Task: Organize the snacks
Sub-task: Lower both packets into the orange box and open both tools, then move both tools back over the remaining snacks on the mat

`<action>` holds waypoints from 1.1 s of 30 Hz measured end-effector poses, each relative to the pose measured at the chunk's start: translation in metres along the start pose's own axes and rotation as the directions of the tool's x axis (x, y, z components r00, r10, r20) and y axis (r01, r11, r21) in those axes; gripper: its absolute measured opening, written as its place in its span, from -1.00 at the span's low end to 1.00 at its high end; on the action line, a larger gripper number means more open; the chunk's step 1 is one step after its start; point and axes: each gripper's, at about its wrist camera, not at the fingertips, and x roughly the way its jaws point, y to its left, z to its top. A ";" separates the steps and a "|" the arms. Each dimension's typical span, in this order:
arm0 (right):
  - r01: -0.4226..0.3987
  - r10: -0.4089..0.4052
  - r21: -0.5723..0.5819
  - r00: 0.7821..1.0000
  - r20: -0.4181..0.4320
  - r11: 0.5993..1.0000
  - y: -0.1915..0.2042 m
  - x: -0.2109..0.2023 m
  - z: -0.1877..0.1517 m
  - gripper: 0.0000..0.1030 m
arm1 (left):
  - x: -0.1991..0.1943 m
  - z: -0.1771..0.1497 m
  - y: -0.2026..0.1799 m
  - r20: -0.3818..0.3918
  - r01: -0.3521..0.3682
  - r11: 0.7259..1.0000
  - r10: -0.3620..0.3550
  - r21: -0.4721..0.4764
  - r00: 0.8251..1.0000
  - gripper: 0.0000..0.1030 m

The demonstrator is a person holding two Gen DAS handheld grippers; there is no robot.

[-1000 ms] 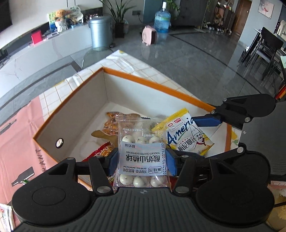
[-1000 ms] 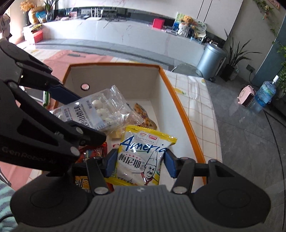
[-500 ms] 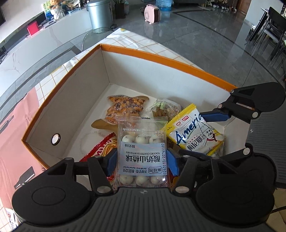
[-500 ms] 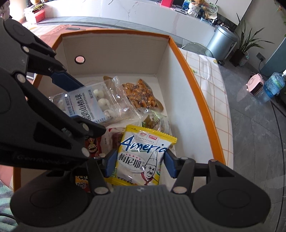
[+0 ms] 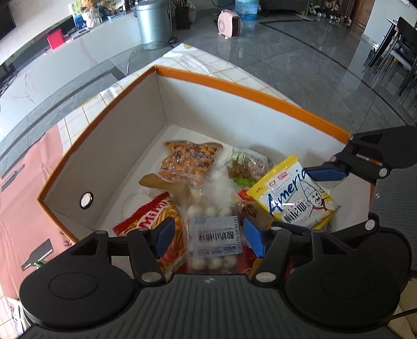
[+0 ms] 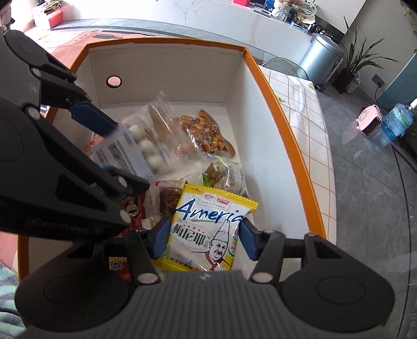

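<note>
An orange-rimmed white box point(image 5: 234, 86) point(image 6: 286, 122) holds several snack packs. My left gripper point(image 5: 206, 234) is open over the box; the clear bag of white yogurt balls point(image 5: 213, 234) point(image 6: 135, 146) is blurred between its parted fingers and dropping free. My right gripper point(image 6: 203, 234) is shut on a yellow and white America cracker pack point(image 6: 208, 229) point(image 5: 292, 198), held above the box's near right corner. In the box lie an orange nut pack point(image 5: 187, 161) point(image 6: 206, 130), a red noodle-stick bag point(image 5: 159, 219) and a clear pack with green trim point(image 5: 245, 167).
The box stands on a checked cloth point(image 6: 299, 96) beside a pink mat point(image 5: 23, 182). A grey bin point(image 5: 153, 23), pink heater point(image 5: 230, 19) and water bottle point(image 6: 396, 122) stand on the floor beyond.
My left gripper has opened and let go of the yogurt ball bag, which is falling into the box. Both grippers have lowered over the box. The right still holds the cracker pack.
</note>
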 end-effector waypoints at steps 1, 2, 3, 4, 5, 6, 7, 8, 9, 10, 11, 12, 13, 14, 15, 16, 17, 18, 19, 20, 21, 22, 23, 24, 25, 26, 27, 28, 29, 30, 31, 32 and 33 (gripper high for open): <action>0.004 -0.004 0.000 1.000 0.000 1.000 0.000 -0.001 0.000 0.08 | -0.003 0.001 0.000 0.011 0.001 1.000 -0.001 -0.003 1.000 0.48; 0.011 -0.011 -0.001 1.000 -0.001 1.000 0.000 -0.004 -0.001 0.11 | -0.008 0.001 0.000 0.022 0.002 1.000 -0.002 -0.006 1.000 0.50; 0.019 -0.019 -0.001 1.000 -0.002 1.000 0.001 -0.006 -0.001 0.15 | -0.012 0.001 0.000 0.034 0.003 1.000 -0.002 -0.009 0.999 0.51; 0.028 -0.028 -0.001 1.000 0.001 1.000 0.001 -0.009 -0.001 0.25 | -0.017 0.000 0.000 0.047 0.002 1.000 -0.002 -0.011 0.999 0.51; 0.037 -0.037 -0.001 0.999 0.007 0.999 0.002 -0.013 -0.002 0.34 | -0.023 -0.001 0.000 0.061 0.000 1.000 0.000 -0.014 0.998 0.52; 0.043 -0.043 0.000 0.999 0.012 0.999 0.002 -0.017 -0.002 0.37 | -0.028 -0.002 0.001 0.075 -0.003 1.000 0.004 -0.017 0.997 0.53; 0.049 -0.049 0.004 0.999 0.017 0.999 0.002 -0.021 -0.001 0.39 | -0.034 -0.004 0.001 0.087 -0.007 1.000 0.009 -0.020 0.996 0.53; 0.054 -0.054 0.008 0.998 0.020 0.999 0.002 -0.025 -0.001 0.40 | -0.040 -0.005 0.001 0.102 -0.011 1.000 0.014 -0.023 0.995 0.54; 0.058 -0.058 0.015 0.998 0.024 0.998 0.003 -0.030 -0.001 0.41 | -0.046 -0.007 0.001 0.115 -0.017 0.999 0.020 -0.027 0.993 0.54; 0.063 -0.064 0.025 0.998 0.029 0.998 0.003 -0.035 -0.001 0.48 | -0.051 -0.009 0.002 0.128 -0.024 0.999 0.028 -0.033 0.991 0.54; 0.068 -0.070 0.035 0.997 0.037 0.997 0.004 -0.040 -0.002 0.57 | -0.058 -0.012 0.002 0.143 -0.033 0.999 0.038 -0.040 0.989 0.54; 0.074 -0.076 0.048 0.996 0.049 0.996 0.006 -0.047 -0.003 0.58 | -0.065 -0.015 0.003 0.157 -0.041 0.998 0.047 -0.046 0.987 0.54; 0.075 -0.079 0.059 0.995 0.060 0.995 0.008 -0.053 -0.004 0.58 | -0.071 -0.018 0.004 0.171 -0.049 0.997 0.057 -0.054 0.984 0.54; 0.074 -0.079 0.071 0.994 0.073 0.995 0.009 -0.059 -0.004 0.58 | -0.078 -0.021 0.004 0.186 -0.055 0.996 0.066 -0.063 0.980 0.54; 0.073 -0.080 0.082 0.993 0.086 0.994 0.011 -0.065 -0.005 0.58 | -0.085 -0.024 0.005 0.202 -0.061 0.996 0.075 -0.072 0.977 0.54; 0.074 -0.083 0.093 0.992 0.100 0.993 0.014 -0.071 -0.006 0.60 | -0.092 -0.028 0.006 0.219 -0.068 0.995 0.084 -0.079 0.972 0.54; 0.077 -0.089 0.106 0.989 0.117 0.991 0.019 -0.078 -0.008 0.62 | -0.099 -0.031 0.007 0.238 -0.076 0.993 0.094 -0.086 0.967 0.54; 0.079 -0.095 0.118 0.986 0.136 0.990 0.023 -0.084 -0.009 0.63 | -0.105 -0.035 0.008 0.254 -0.084 0.992 0.106 -0.094 0.961 0.56; 0.079 -0.099 0.133 0.983 0.154 0.988 0.027 -0.089 -0.010 0.63 | -0.111 -0.039 0.009 0.268 -0.093 0.991 0.117 -0.101 0.956 0.57; 0.078 -0.104 0.149 0.980 0.171 0.986 0.030 -0.095 -0.012 0.63 | -0.118 -0.043 0.010 0.284 -0.105 0.989 0.132 -0.109 0.950 0.58; 0.079 -0.110 0.165 0.976 0.187 0.983 0.034 -0.100 -0.014 0.63 | -0.123 -0.047 0.010 0.297 -0.115 0.987 0.145 -0.115 0.944 0.58; 0.079 -0.116 0.181 0.972 0.203 0.980 0.038 -0.105 -0.015 0.63 | -0.129 -0.052 0.011 0.309 -0.131 0.984 0.162 -0.119 0.937 0.58; 0.079 -0.122 0.196 0.968 0.220 0.977 0.043 -0.110 -0.017 0.63 | -0.134 -0.056 0.011 0.319 -0.147 0.981 0.179 -0.123 0.930 0.58; 0.079 -0.130 0.212 0.963 0.236 0.974 0.048 -0.114 -0.018 0.63 | -0.139 -0.061 0.012 0.329 -0.162 0.978 0.196 -0.128 0.924 0.59; 0.079 -0.138 0.228 0.958 0.253 0.970 0.054 -0.119 -0.021 0.64 | -0.143 -0.066 0.013 0.336 -0.174 0.976 0.209 -0.131 0.918 0.59; 0.075 -0.142 0.243 0.952 0.270 0.967 0.059 -0.123 -0.023 0.64 | -0.148 -0.073 0.015 0.343 -0.188 0.973 0.223 -0.133 0.913 0.59; 0.064 -0.140 0.260 0.948 0.287 0.963 0.066 -0.126 -0.025 0.64 | -0.153 -0.079 0.017 0.348 -0.199 0.970 0.236 -0.138 0.907 0.59; 0.049 -0.136 0.277 0.944 0.302 0.960 0.071 -0.130 -0.026 0.64 | -0.156 -0.084 0.019 0.351 -0.208 0.968 0.246 -0.144 0.903 0.59; 0.030 -0.128 0.296 0.940 0.317 0.955 0.077 -0.132 -0.028 0.64 | -0.161 -0.092 0.022 0.353 -0.214 0.965 0.254 -0.149 0.900 0.60; 0.009 -0.117 0.310 0.936 0.332 0.951 0.084 -0.135 -0.030 0.64 | -0.164 -0.097 0.025 0.353 -0.220 0.964 0.261 -0.152 0.899 0.60; -0.011 -0.107 0.321 0.932 0.347 0.947 0.090 -0.137 -0.031 0.64 | -0.168 -0.104 0.029 0.351 -0.227 0.961 0.270 -0.160 0.897 0.60; -0.029 -0.098 0.332 0.928 0.360 0.943 0.096 -0.138 -0.033 0.64 | -0.170 -0.111 0.032 0.346 -0.233 0.958 0.279 -0.169 0.896 0.60; -0.048 -0.087 0.339 0.924 0.373 0.940 0.105 -0.140 -0.033 0.64 | -0.173 -0.117 0.037 0.341 -0.240 0.954 0.288 -0.177 0.895 0.60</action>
